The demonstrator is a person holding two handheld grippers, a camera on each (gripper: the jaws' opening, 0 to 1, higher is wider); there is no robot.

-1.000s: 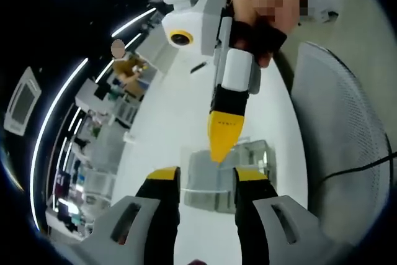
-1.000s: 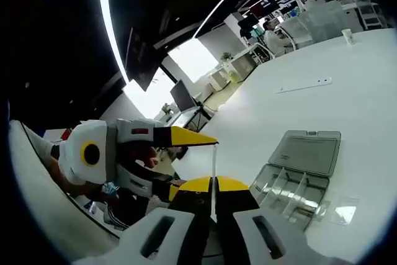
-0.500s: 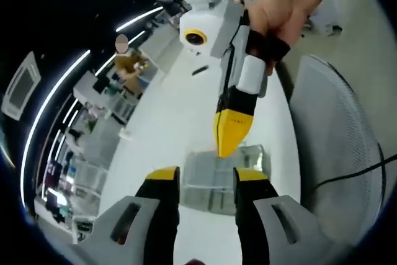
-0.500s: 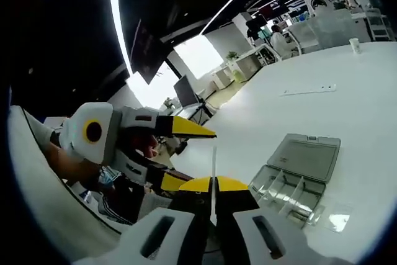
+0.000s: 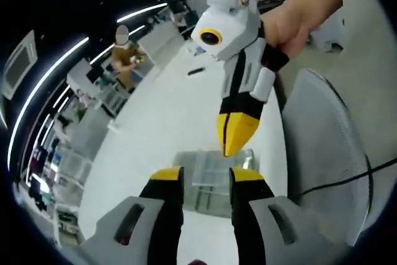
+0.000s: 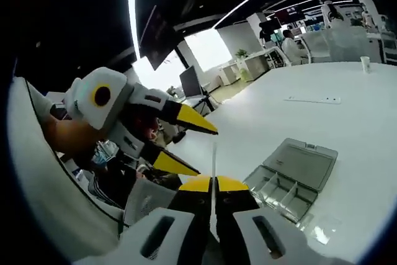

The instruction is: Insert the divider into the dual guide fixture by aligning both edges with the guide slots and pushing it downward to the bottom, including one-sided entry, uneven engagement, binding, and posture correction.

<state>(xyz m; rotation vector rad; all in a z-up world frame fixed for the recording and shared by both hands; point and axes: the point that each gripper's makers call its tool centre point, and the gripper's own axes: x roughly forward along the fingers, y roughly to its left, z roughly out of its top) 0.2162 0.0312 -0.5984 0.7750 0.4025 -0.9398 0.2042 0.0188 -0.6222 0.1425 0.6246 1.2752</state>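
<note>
Right gripper view: thin clear divider [image 6: 213, 172] pinched edge-on.

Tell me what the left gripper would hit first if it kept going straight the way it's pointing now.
Probably the clear compartment box lying open on the white table, straight ahead of the open left gripper. The right gripper hangs above that line, though depth is hard to judge.

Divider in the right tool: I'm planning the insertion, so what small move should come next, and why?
Probably carry the right tool toward the open clear box on the white table. It is shut on the thin clear divider, held upright in the air and well short of the box's slots. The left tool is open.
</note>
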